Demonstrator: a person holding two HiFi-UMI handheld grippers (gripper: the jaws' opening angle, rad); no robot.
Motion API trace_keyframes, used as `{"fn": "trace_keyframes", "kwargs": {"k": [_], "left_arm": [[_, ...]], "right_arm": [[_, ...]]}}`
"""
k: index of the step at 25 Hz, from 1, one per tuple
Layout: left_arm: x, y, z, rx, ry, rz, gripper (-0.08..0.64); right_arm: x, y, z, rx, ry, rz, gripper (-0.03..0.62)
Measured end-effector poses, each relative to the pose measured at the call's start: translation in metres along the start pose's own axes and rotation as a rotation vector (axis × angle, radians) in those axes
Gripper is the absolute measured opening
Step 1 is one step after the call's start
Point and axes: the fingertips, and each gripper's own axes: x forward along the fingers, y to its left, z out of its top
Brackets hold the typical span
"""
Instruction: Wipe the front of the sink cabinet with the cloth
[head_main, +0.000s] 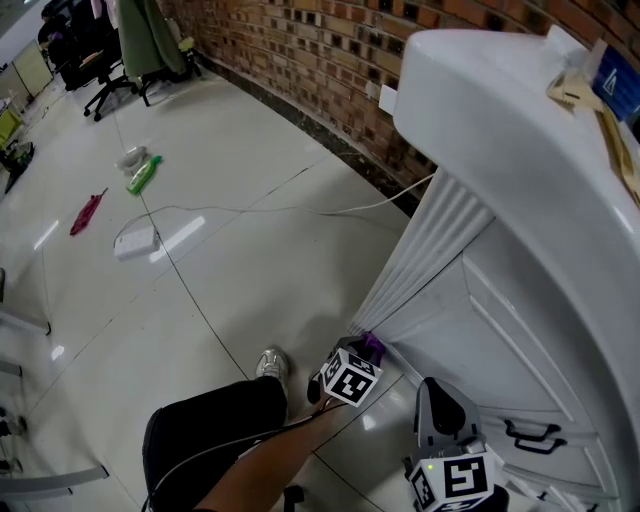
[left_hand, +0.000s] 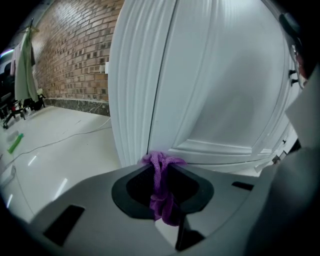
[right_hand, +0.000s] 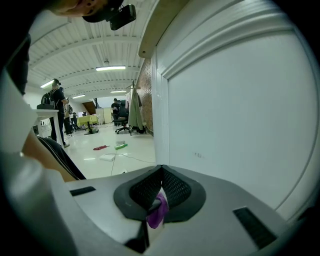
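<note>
On the floor at far left lay one green bottle and one white box. The left gripper was clamped on the cloth — purple, knitted, bunched into a cord — at the foot of the sink cabinet, by its fluted corner. The right gripper, near the door's one black handle, was clenched on a small purple scrap — whether it belonged to the same cloth was unclear.
</note>
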Motion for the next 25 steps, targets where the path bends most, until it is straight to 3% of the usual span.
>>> {"fn": "trace_keyframes", "kwargs": {"k": [13, 25], "left_arm": [[-0.057, -0.007, 0.056, 0.01, -0.109, -0.01, 0.075], [-0.143, -0.029, 0.139, 0.091, -0.265, -0.019, 0.075]], "right_arm": [[-0.023, 0.011, 0.033, -0.011, -0.057, -0.005, 0.002], [-0.056, 0.029, 0.083, -0.019, -0.189, -0.013, 0.002]]}}
